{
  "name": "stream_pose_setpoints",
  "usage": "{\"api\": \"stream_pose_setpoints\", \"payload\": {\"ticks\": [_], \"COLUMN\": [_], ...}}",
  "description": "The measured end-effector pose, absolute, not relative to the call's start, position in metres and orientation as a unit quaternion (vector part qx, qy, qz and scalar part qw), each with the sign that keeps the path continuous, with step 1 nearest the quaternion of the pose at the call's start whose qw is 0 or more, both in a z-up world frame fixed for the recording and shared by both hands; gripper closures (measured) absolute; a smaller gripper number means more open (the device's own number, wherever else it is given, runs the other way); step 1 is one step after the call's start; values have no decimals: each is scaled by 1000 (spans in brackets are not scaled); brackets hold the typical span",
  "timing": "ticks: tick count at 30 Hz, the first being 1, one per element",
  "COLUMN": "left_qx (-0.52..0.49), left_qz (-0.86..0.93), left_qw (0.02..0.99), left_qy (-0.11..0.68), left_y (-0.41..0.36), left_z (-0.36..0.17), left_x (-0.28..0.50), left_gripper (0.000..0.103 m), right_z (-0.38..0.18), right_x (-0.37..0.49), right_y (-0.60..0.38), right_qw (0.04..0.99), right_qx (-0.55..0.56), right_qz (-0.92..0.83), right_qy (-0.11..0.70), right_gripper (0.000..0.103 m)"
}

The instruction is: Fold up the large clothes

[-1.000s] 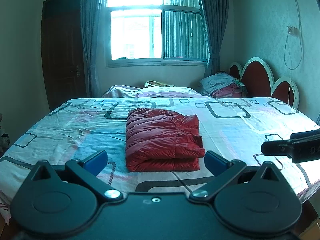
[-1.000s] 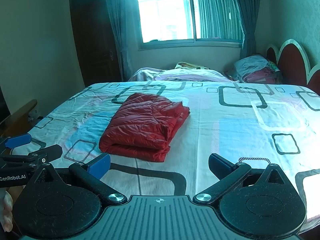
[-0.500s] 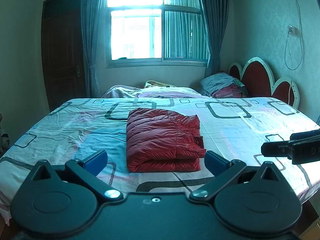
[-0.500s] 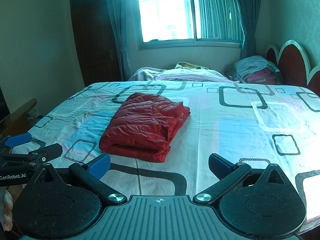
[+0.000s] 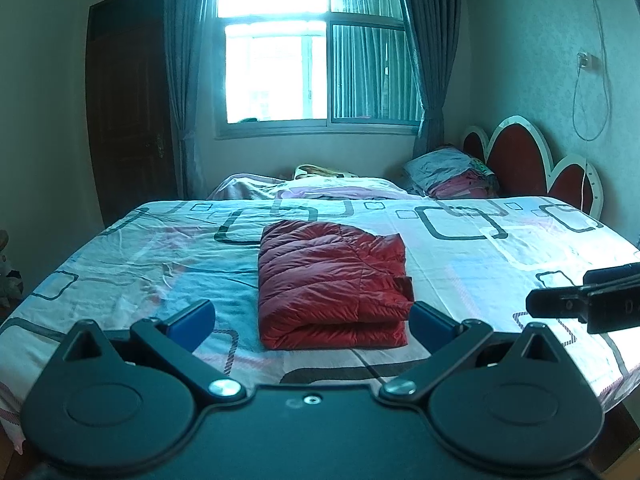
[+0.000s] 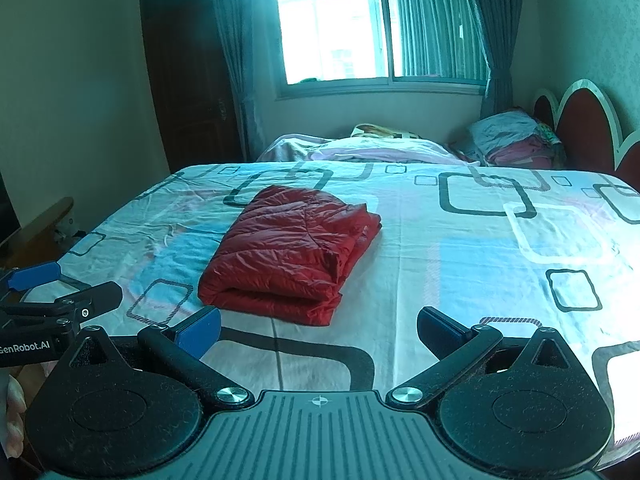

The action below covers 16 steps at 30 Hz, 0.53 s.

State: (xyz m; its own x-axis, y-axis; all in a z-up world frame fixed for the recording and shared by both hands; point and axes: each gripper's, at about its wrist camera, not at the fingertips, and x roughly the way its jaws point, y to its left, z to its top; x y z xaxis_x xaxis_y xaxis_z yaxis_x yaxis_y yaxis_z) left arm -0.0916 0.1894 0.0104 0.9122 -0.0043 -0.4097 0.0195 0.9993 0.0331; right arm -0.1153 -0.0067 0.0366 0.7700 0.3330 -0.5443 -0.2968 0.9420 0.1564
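Red quilted jacket point(image 5: 332, 280): folded, on the bed point(image 5: 480, 248) ahead of both tongs, touching neither. Nothing has moved in the last second; I judge folding done. Left tongs point(image 5: 312, 320) spread, empty; right tongs point(image 6: 320, 328) likewise. Only the right view shows a fingertip point(image 6: 14, 404).

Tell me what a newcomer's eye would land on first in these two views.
The red puffer jacket, folded into a neat block, lies near the middle of the patterned bed sheet, its colour loud against the pale blue and white. Behind it the bright window glares between dark curtains on the far wall. In the foreground the left gripper and right gripper both stand open, short of the jacket and holding nothing.
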Motion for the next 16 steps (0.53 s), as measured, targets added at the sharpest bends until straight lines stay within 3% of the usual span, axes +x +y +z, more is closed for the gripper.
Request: {"api": "stream_pose_setpoints", "payload": {"ticks": [16], "left_qx": [20], "left_qz": [-19], "left_qw": [977], "left_qy": [210], "left_y": [195], "left_z": [12], "left_x": [-88], "left_gripper": [0], "right_z": [34], "right_x": [-114], "right_y": [-7], "right_qw": [939], "right_qx": [31], "right_qz": [170], "right_qy": [296], "right_gripper": [0]}}
